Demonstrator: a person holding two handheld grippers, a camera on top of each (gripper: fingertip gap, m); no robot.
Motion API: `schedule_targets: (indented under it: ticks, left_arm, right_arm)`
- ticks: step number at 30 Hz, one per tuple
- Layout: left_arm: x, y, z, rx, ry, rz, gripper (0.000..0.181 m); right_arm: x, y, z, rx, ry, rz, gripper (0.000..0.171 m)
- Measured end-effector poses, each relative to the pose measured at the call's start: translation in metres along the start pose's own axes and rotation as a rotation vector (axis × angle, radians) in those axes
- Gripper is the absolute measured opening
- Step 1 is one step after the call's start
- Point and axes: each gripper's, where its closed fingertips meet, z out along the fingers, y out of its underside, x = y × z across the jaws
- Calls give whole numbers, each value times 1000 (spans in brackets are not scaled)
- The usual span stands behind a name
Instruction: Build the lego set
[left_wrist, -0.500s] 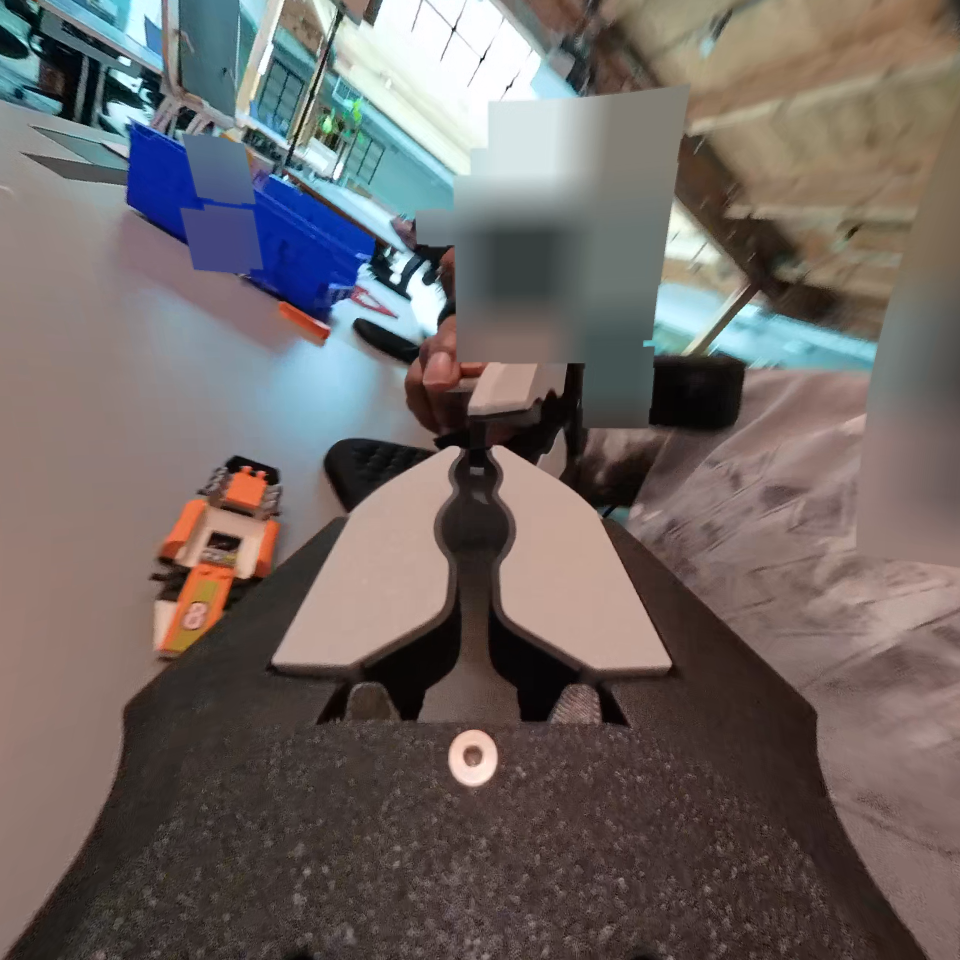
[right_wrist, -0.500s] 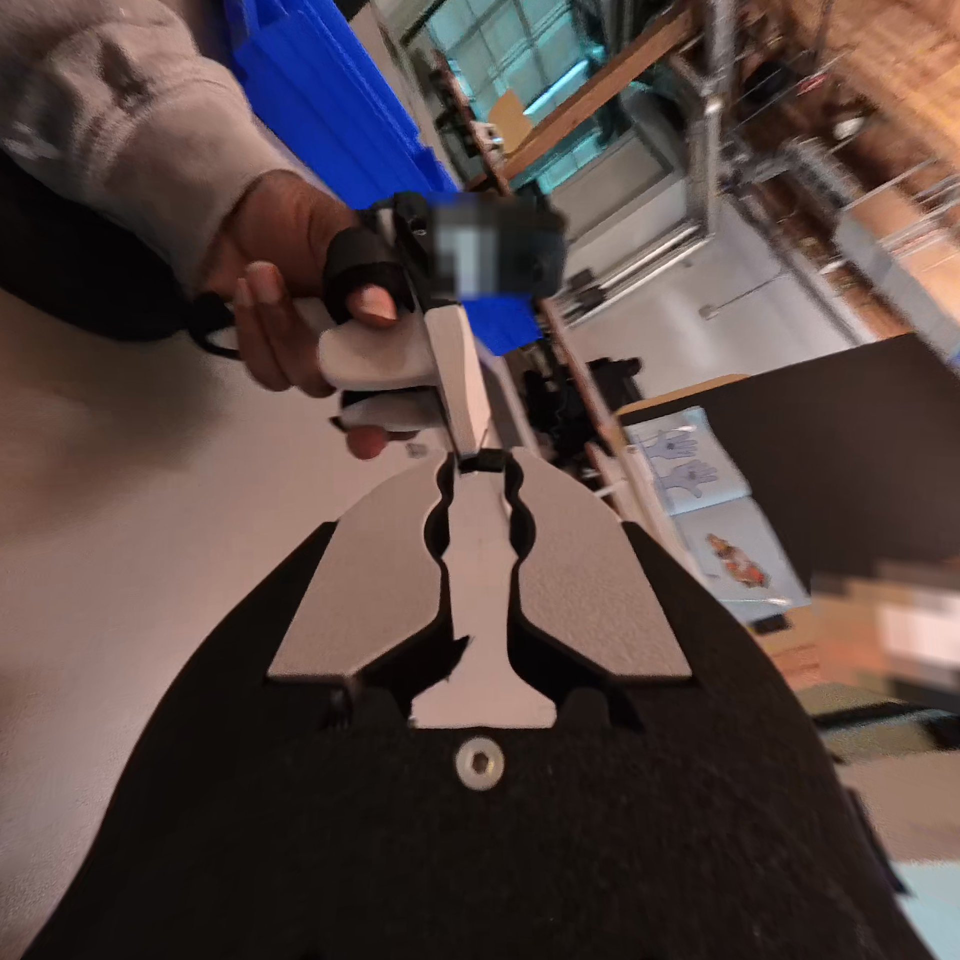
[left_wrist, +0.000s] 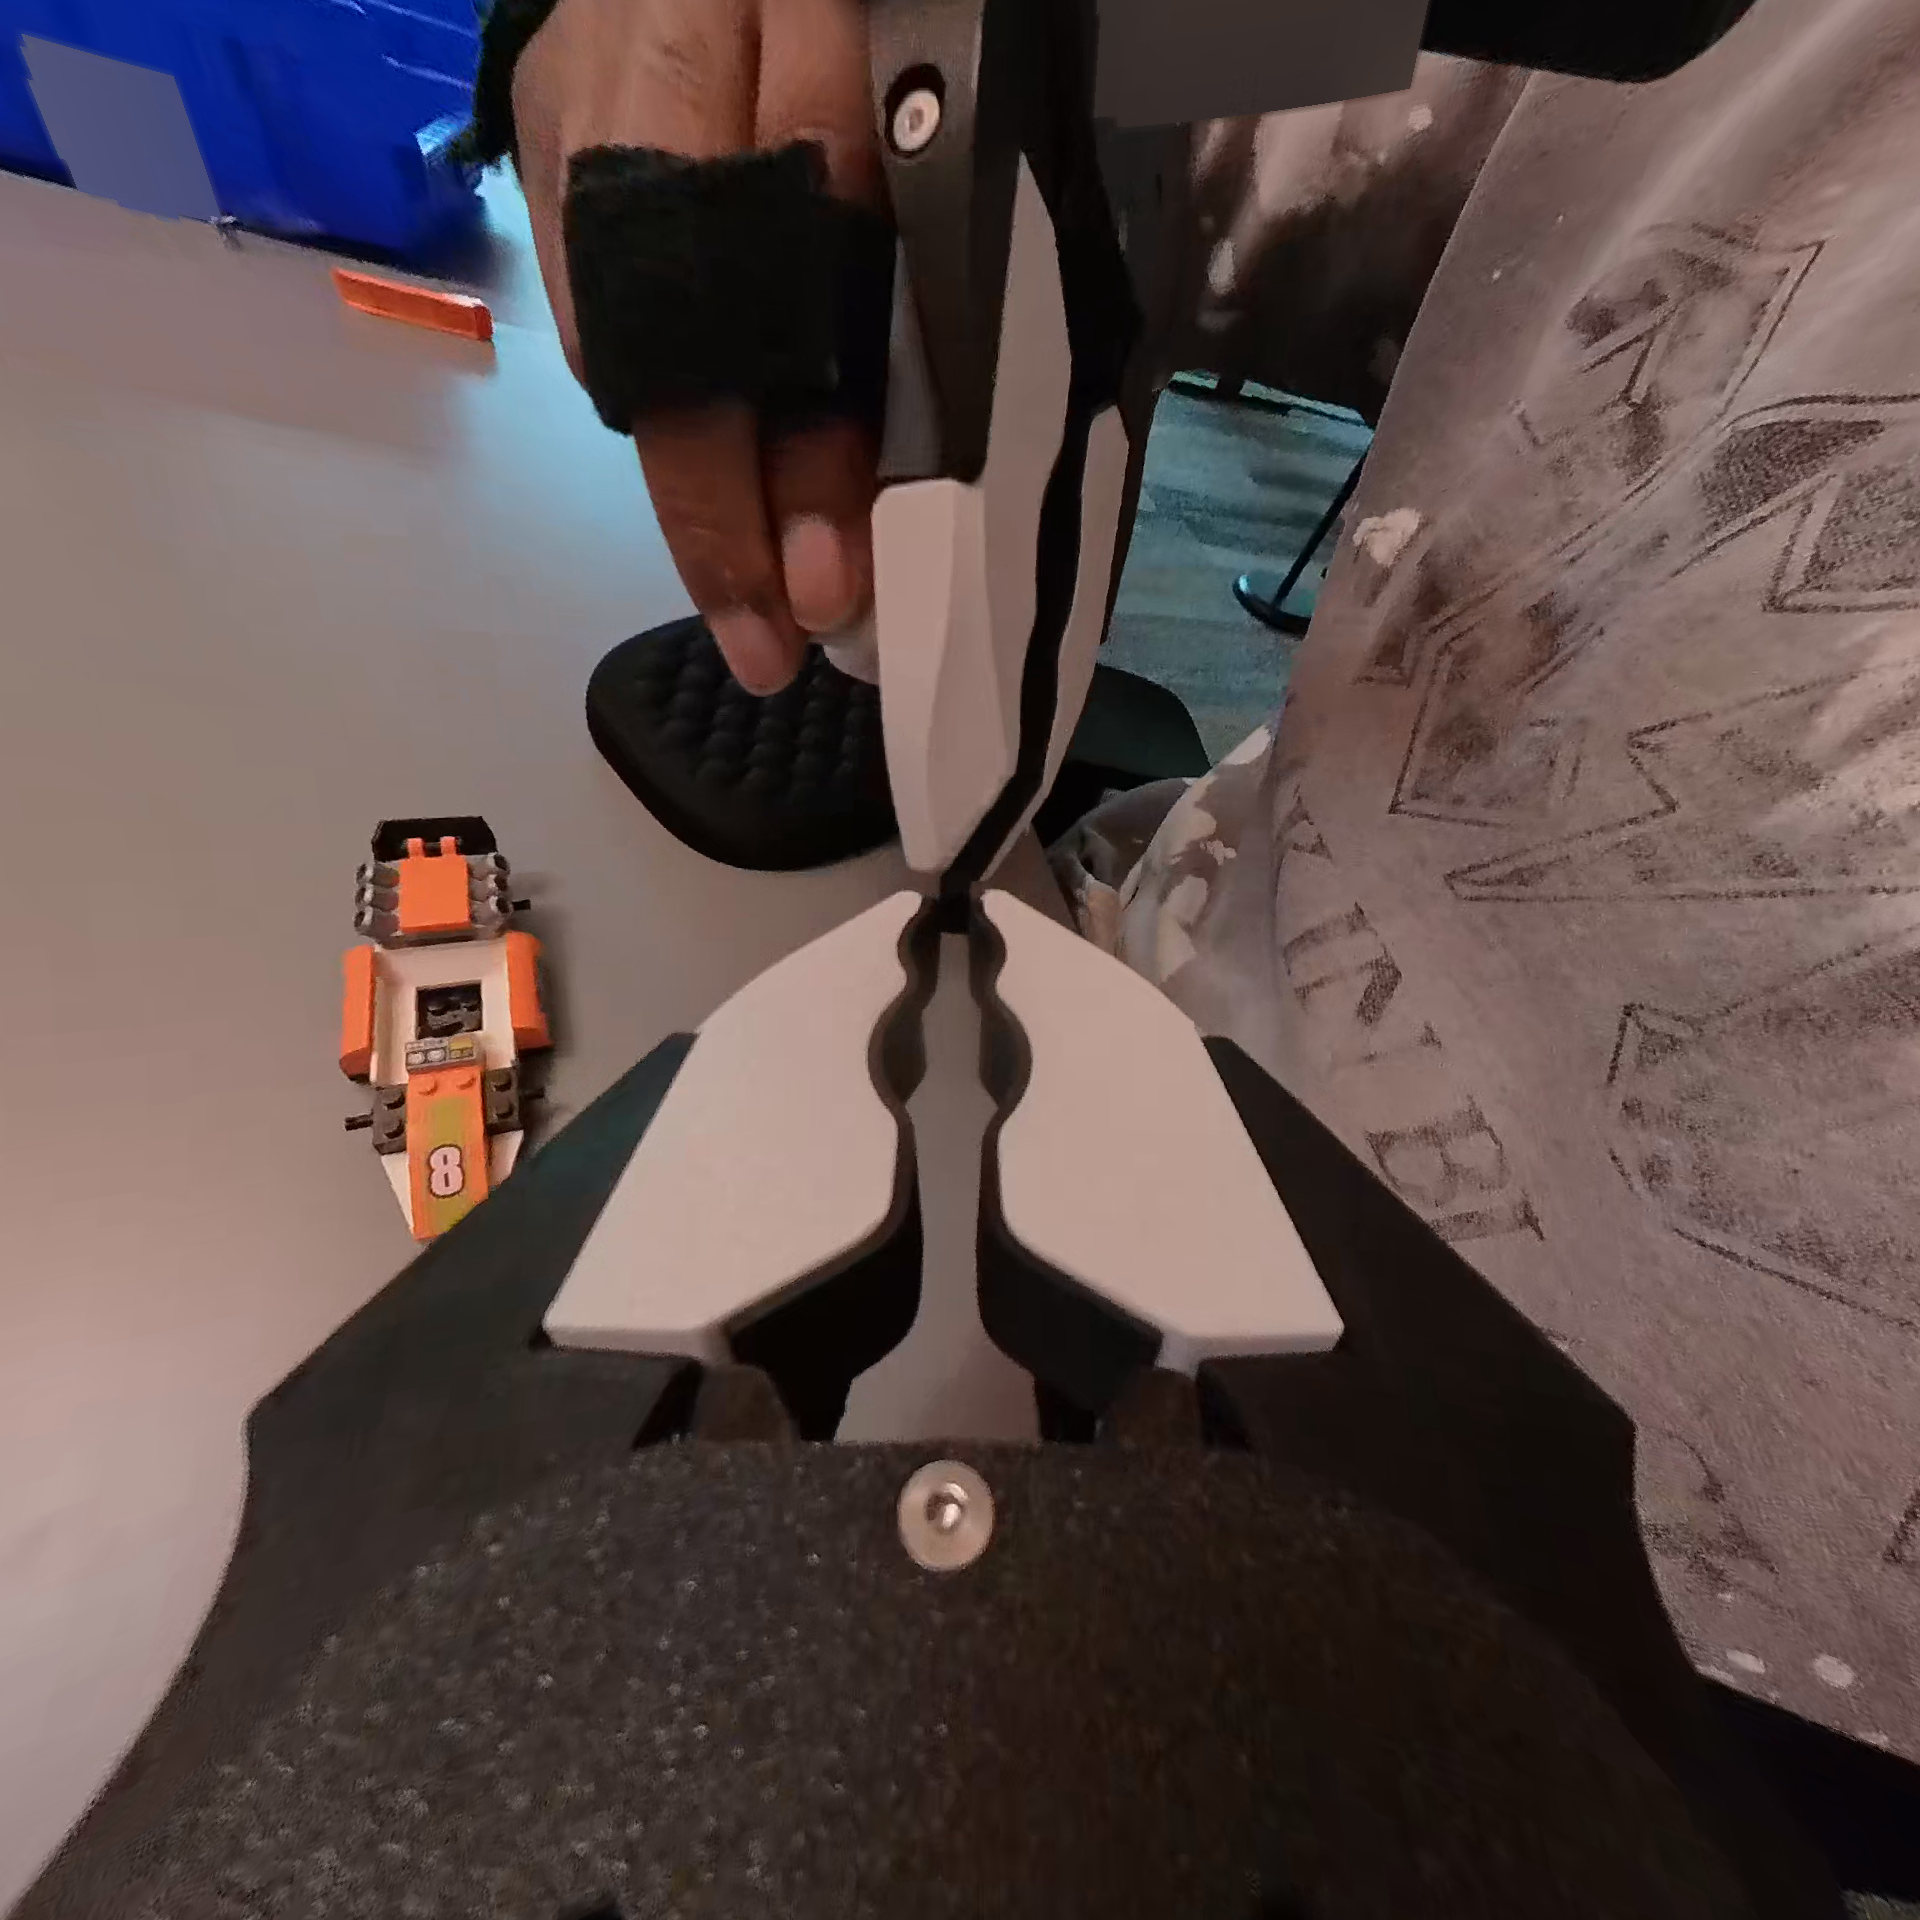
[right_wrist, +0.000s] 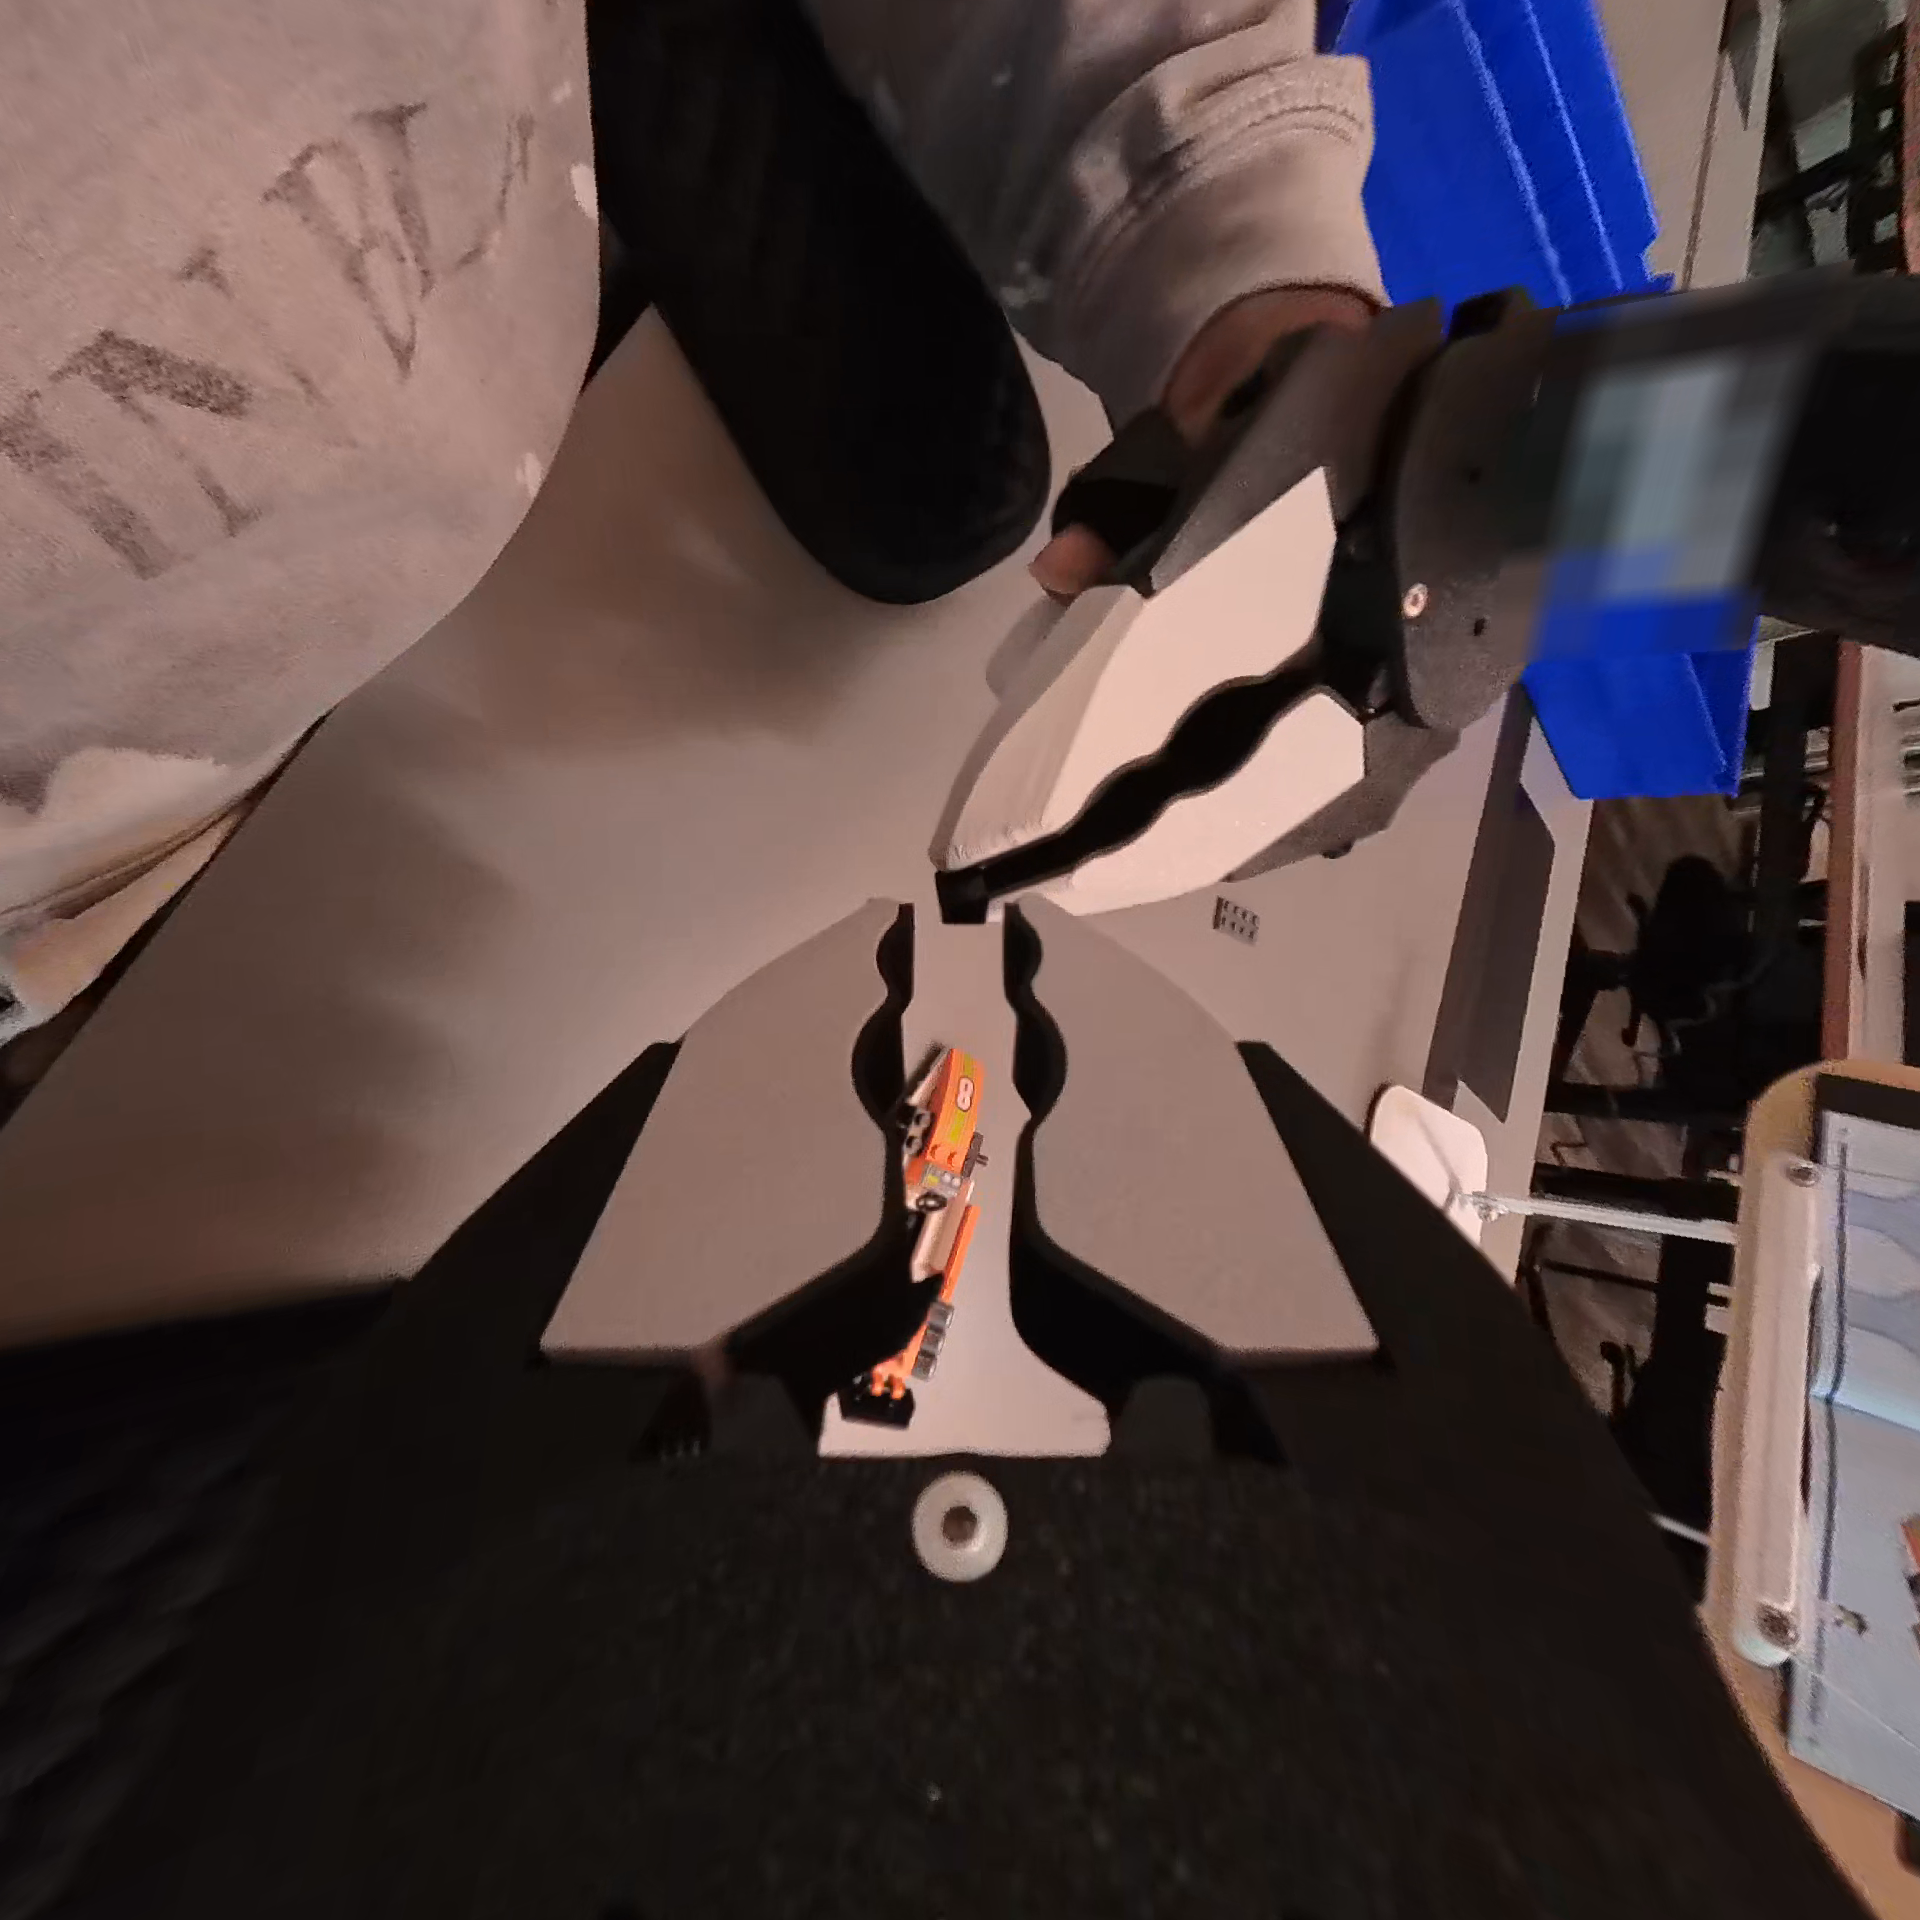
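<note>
Left wrist view: lego car (left_wrist: 442, 1029) lies flat, nose toward camera.

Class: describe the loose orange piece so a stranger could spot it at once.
Find the blue bin at the far edge of the table. Just before it lies a long orange piece, alone. Unlike the orange-and-white car, it is one plain strip.

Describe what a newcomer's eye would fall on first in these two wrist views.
First, two white-fingered grippers meet tip to tip above the pale grey table. The left gripper pinches a small black lego piece, while the right gripper stands open just short of it. Next comes the orange and white lego race car, lying flat on the table at the left of the left wrist view.
</note>
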Motion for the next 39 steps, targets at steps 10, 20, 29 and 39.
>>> schedule_targets:
  ticks: [10,20,29,39]
  left_arm:
    - [-14,-22,-16,263,-52,-136,14]
    - [-20,-52,-28,625,-73,-345,11]
    - [-20,-60,-19,702,1,-447,4]
    - [-25,-47,-20,616,75,-498,2]
  right_arm:
    - [26,9,-10,56,375,132,8]
    - [48,9,-27,130,913,303,7]
    - [47,11,-37,174,1016,367,8]
    - [39,16,-26,149,870,314,11]
